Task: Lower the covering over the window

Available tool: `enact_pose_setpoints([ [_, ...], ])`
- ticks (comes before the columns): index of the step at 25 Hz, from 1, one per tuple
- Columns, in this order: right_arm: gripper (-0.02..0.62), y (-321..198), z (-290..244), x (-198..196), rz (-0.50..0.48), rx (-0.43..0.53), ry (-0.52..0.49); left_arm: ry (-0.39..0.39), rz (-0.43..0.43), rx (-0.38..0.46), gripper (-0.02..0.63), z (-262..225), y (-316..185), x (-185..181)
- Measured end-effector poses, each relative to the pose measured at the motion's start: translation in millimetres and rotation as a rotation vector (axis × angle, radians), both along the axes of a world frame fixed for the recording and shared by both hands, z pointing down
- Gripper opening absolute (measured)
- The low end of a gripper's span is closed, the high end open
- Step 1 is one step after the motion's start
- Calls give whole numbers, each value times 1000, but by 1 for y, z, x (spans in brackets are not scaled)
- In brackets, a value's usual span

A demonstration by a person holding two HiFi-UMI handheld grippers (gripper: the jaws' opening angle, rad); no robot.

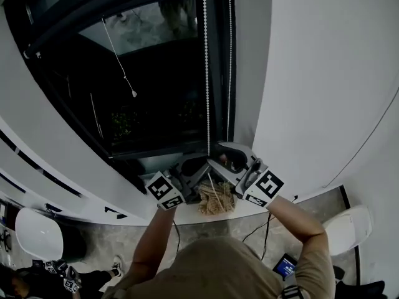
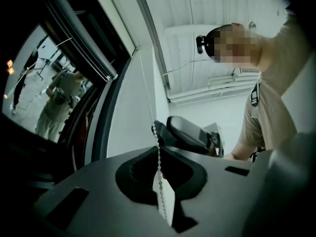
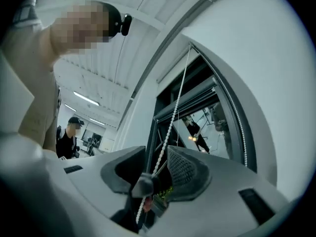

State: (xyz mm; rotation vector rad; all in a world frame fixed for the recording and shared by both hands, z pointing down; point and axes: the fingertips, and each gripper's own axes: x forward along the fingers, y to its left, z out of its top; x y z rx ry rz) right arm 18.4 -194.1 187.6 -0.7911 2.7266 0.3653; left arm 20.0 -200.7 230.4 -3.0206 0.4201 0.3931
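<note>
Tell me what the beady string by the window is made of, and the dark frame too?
Bead chain: probably plastic. It is a line of small round white beads with a dull sheen, though painted metal is possible. Window frame: likely painted or coated metal. The bars are dark, smooth and straight-edged, but they could also be plastic.

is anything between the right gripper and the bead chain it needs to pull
Nothing visible is in the way. The bead chain runs between the right gripper's open fingers, which are not pressing on it. The left gripper beside it is shut on the chain.
</note>
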Motion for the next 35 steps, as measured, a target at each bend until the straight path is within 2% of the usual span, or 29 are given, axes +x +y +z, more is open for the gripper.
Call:
enact_pose_setpoints([
  [2,142,-6,-10,-5,-14,-1,4,-32,15,3,23,10,6,3],
  [5,38,-18,-15,-10,1,-29,21,-41,31,-8,23,20,10,6],
  [6,21,-19,-14,-9,4,-48,7,-13,40,-21,23,21,10,2],
  [8,15,-20,-6,-3,12,-85,-28,111,64,-51,31,6,8,-19],
  [9,15,-21,3,0,15,-106,-28,184,67,-55,121,-9,5,-31],
  [10,15,-22,15,1,12,-132,-13,226,57,-36,146,-28,0,-39],
  [11,15,-23,29,-1,0,-160,11,220,38,3,145,-46,-4,-39],
  [12,15,-23,41,-6,-17,-181,33,175,18,49,144,-61,-8,-32],
  [15,15,-13,53,-21,-62,-168,65,-1,-24,109,132,-78,-23,5],
  [16,17,-11,52,-23,-62,-144,71,-27,-25,105,30,-78,-26,12],
  [19,27,1,33,-7,32,-7,68,-5,-31,71,23,-68,-31,6],
  [22,65,4,-6,17,127,87,21,-57,-27,30,23,-35,-28,6],
  [24,96,-14,-24,15,104,53,22,-96,19,9,23,-12,-17,20],
  [26,112,-31,-33,7,52,-17,18,-88,61,-11,23,0,-5,31],
  [27,98,-35,-34,4,38,-37,18,-72,74,-15,23,1,-1,32],
  [28,9,-37,-33,2,34,-45,23,-56,76,-5,23,-1,2,31],
  [30,3,-35,-18,-2,28,-70,42,-49,43,49,25,-7,1,21],
  [32,3,-30,6,-7,-4,-135,41,-114,-18,92,72,-4,-13,9],
  [33,3,-28,14,-6,-6,-151,42,-151,-26,100,137,0,-19,8],
  [34,3,-27,18,-5,5,-150,48,-174,-9,104,159,2,-21,11],
  [35,3,-29,18,-2,18,-147,51,-184,17,110,111,3,-20,16],
])
